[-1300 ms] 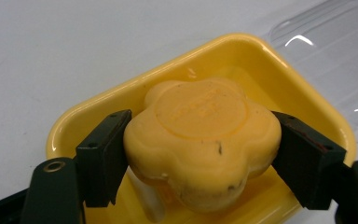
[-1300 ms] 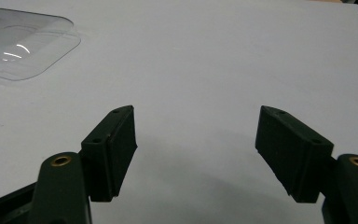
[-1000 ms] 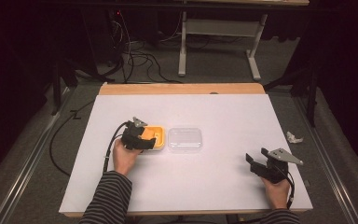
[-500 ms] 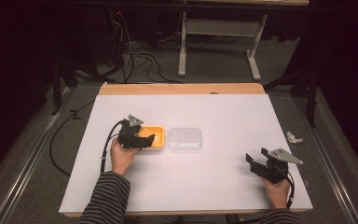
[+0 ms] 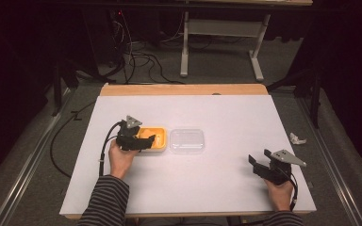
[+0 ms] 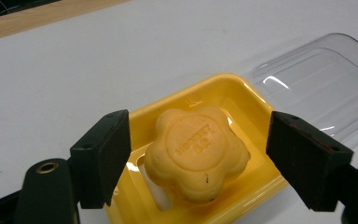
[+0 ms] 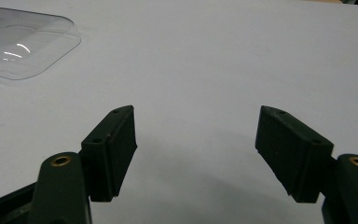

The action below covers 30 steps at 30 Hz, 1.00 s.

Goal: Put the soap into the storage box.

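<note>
A white table [image 5: 226,117] is being viewed from above, with a bare wooden strip along its far edge. All places below are being referenced to the yellow soap dish [image 5: 152,140].

The yellow soap dish is being seen lying on the table's left half, open side up. A clear plastic lid [image 5: 186,141] is lying flat just beside the dish, on its right, with the two edges near or touching; which one cannot be told.

The left gripper [image 5: 140,142] is being held at the dish's left end, its jaws spread wide on either side of the dish's contents, with a clear gap on each side. The right gripper [image 5: 258,165] is being held well apart from the dish, far to its right and nearer the person's edge, jaws likewise being kept wide apart over bare table, nothing between them.

A flower-shaped orange soap bar [image 6: 196,151] with embossed lettering is resting inside the dish, tilted, between the left gripper's pads [image 6: 103,156] but not being touched by them.

A small crumpled white scrap [image 5: 297,139] is lying off the table, far right of the dish.
</note>
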Available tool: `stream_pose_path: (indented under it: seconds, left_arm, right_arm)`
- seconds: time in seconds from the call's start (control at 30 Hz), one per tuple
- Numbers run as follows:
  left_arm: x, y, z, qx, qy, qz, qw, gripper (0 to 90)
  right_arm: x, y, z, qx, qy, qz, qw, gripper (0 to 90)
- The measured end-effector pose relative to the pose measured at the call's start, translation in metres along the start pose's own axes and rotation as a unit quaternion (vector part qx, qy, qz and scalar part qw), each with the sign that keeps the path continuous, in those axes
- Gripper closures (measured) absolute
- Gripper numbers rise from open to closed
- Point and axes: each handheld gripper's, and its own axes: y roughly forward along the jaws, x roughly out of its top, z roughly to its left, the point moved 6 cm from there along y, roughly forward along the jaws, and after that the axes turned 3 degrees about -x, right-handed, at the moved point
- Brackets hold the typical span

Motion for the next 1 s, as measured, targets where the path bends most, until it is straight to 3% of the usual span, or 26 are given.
stream_pose_path:
  seconds: [0.17,1.0]
  left_arm:
    - [0.000,-0.004,-0.002,-0.010,-0.006,-0.008,0.9999,22.7]
    - [-0.004,-0.022,-0.008,-0.011,-0.010,-0.032,0.9994,22.5]
  right_arm:
    - [0.000,0.000,0.000,0.000,0.000,-0.001,1.0000,29.3]
    - [0.000,0.000,0.000,0.001,0.001,0.001,1.0000,29.4]
